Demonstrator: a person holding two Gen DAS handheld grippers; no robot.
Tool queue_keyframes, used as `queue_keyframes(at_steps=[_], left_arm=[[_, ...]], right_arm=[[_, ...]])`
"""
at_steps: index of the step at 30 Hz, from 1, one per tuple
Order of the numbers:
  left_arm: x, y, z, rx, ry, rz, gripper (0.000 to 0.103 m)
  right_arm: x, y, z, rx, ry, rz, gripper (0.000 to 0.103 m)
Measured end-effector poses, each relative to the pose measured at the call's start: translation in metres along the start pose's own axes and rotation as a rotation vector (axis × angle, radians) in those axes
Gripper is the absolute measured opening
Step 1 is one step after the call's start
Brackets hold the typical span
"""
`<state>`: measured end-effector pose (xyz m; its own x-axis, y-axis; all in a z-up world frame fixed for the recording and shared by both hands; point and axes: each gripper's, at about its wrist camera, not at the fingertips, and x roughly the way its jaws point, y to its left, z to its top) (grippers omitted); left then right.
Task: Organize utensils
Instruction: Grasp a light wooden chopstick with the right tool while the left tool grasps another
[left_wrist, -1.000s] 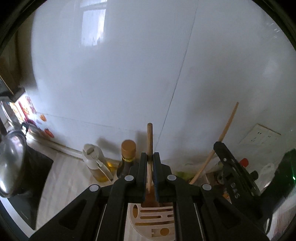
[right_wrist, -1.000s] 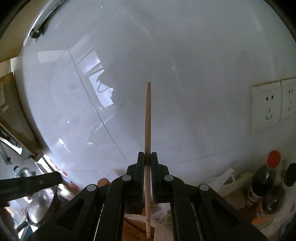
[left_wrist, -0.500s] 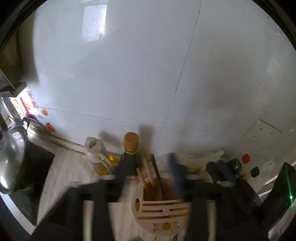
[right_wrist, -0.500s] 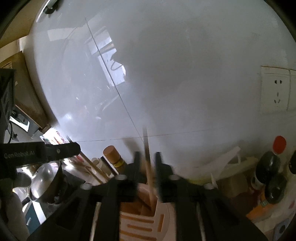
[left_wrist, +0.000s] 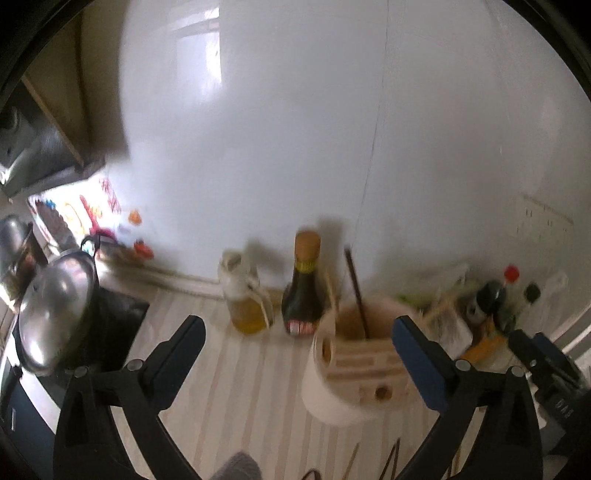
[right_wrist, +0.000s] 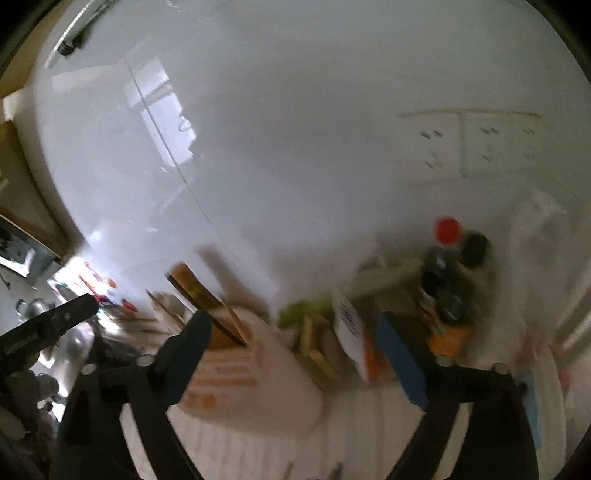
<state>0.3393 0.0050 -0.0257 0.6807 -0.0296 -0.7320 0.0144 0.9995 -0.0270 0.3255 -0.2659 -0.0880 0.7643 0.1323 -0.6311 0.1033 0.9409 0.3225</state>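
Note:
A cream slotted utensil holder (left_wrist: 354, 373) stands on the striped counter, with chopsticks (left_wrist: 354, 288) standing in it. My left gripper (left_wrist: 297, 341) is open and empty, its jaws wide apart just in front of the holder. In the right wrist view the holder (right_wrist: 251, 373) sits low and left of centre with sticks (right_wrist: 221, 317) leaning in it. My right gripper (right_wrist: 295, 354) is open and empty, to the holder's right. Both views are blurred. More chopsticks (left_wrist: 391, 454) lie on the counter at the bottom edge.
A dark sauce bottle (left_wrist: 303, 291) and an oil jug (left_wrist: 245, 299) stand behind the holder against the white wall. A steel pot lid (left_wrist: 55, 317) is at left. Bottles (right_wrist: 447, 280) and packets (right_wrist: 351, 332) crowd the right side. The left gripper's finger (right_wrist: 48, 325) shows at left.
Both grippers let go of their chopsticks, which now stand in the holder. Both jaws opened wide and the grippers drew back.

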Motion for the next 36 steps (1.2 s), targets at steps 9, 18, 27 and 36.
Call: queue_keyframes(at_steps=[9,18,27,36], left_arm=[[0.046,-0.016,-0.101,0.117,0.211,0.030,0.103],[0.107,-0.042,-0.204,0.279,0.466,0.041,0.103],[0.134,-0.050,-0.247,0.311,0.579,0.028,0.103],[0.143,-0.063,-0.255,0.304,0.597,-0.003,0.072]], right_arm=[[0.009,-0.048,-0.090,0.033,0.228,-0.138,0.101],[0.068,-0.068,-0.204,0.023,0.636,-0.170,0.063],[0.089,-0.067,-0.254,-0.014,0.754,-0.201,0.033],[0.084,-0.089,-0.252,-0.113,0.762,-0.279,0.007]])
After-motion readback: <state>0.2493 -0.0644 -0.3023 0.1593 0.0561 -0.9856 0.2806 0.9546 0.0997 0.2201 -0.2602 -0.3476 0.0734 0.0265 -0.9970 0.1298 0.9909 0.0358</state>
